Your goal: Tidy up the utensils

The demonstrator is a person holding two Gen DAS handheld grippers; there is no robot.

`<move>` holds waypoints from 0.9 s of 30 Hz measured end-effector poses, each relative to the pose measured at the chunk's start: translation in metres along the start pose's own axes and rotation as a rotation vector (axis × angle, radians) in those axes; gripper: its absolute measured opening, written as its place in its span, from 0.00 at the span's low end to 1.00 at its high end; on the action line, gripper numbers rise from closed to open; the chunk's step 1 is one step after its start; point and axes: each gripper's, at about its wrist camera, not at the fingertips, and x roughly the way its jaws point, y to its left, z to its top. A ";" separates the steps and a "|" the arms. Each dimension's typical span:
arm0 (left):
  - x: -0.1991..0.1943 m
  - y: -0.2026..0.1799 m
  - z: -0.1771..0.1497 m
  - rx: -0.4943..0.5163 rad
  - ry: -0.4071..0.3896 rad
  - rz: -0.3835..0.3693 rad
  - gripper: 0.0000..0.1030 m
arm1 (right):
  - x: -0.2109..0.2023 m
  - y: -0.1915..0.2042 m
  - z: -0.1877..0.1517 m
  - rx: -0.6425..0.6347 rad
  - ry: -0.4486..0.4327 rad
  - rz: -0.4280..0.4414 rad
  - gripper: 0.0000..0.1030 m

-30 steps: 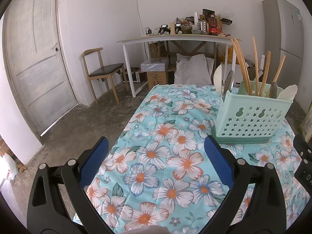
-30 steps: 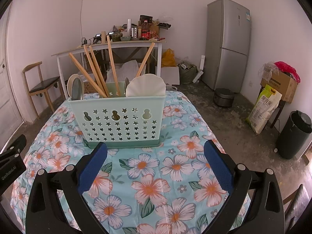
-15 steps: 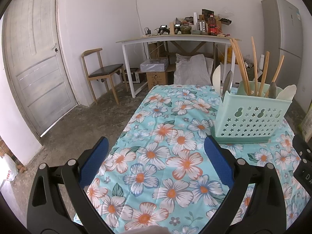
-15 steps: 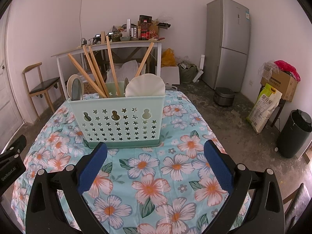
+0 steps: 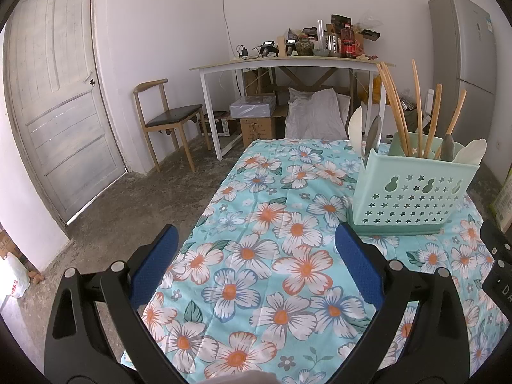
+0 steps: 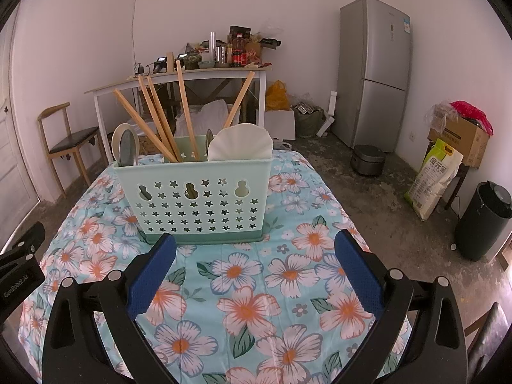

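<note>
Covering table, floral cloth (image 6: pixel 256 275); concrete floor (image 5: pixel 128 211) beyond.

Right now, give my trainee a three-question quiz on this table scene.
1. True or false: the left gripper holds a chopstick.
2. Which stands in the basket? A) chopsticks B) a cup C) a knife
3. Fill in: the basket stands on a ____-patterned cloth.

Key: 1 false, both it and the right gripper are open and empty; 2 A; 3 flower.
</note>
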 end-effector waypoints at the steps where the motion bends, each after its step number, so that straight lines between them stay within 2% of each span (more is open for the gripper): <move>1: 0.000 0.000 0.000 0.000 0.000 0.000 0.92 | 0.000 0.001 0.000 0.000 -0.001 0.000 0.94; 27: 0.000 0.001 0.001 -0.002 0.001 0.000 0.92 | -0.003 0.002 0.004 0.002 -0.009 0.010 0.94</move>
